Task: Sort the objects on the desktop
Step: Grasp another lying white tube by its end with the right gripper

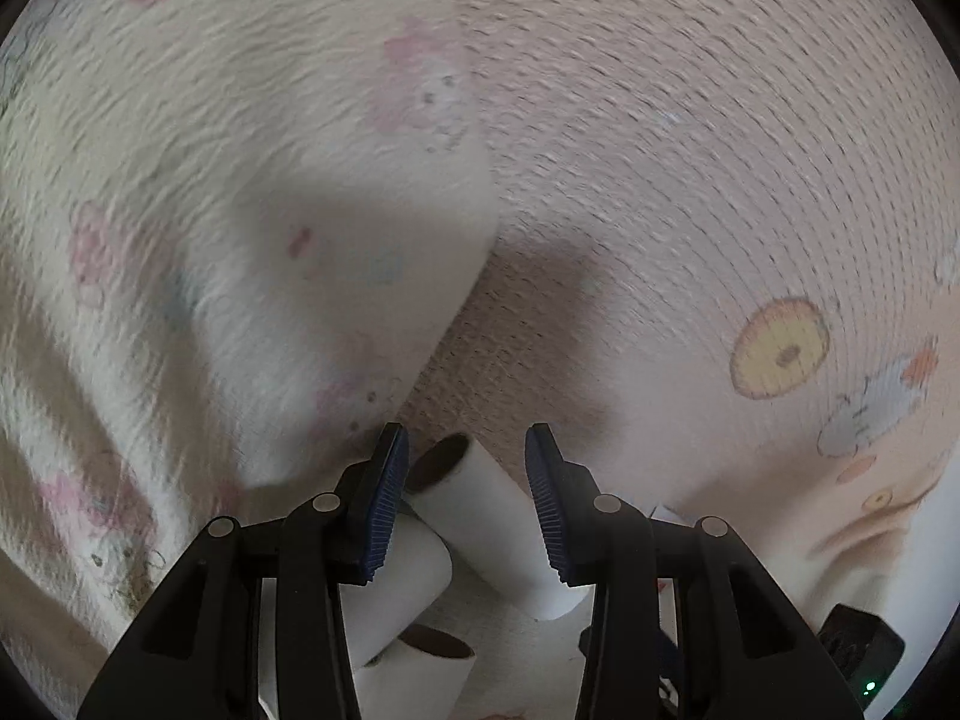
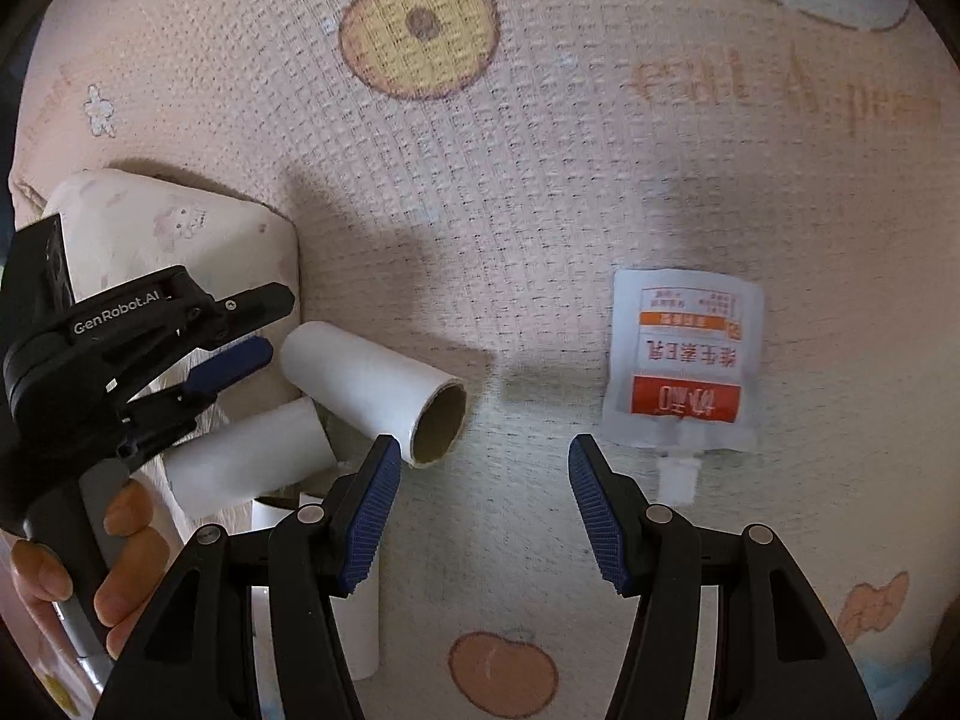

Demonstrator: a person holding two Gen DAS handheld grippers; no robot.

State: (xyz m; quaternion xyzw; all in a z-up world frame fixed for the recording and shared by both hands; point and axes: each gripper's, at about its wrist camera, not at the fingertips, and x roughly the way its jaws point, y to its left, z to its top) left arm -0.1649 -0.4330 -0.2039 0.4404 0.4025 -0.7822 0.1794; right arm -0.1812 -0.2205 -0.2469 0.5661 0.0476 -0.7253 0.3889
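Seemingly smooth white cardboard tube – on waffle-textured cloth.

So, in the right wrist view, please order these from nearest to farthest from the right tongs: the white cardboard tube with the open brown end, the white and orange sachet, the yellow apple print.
1. White cardboard tube, just left of the right tongs.
2. White and orange sachet, ahead on the right.
3. Yellow apple print, far ahead on the cloth.

My claws' fingers were matt black plastic with ribbed blue rubbery pads. The rolls were smooth matt white paper over brown cardboard cores. The sachet looked like glossy printed plastic film. The cloth beneath was coarse, woven, matt.
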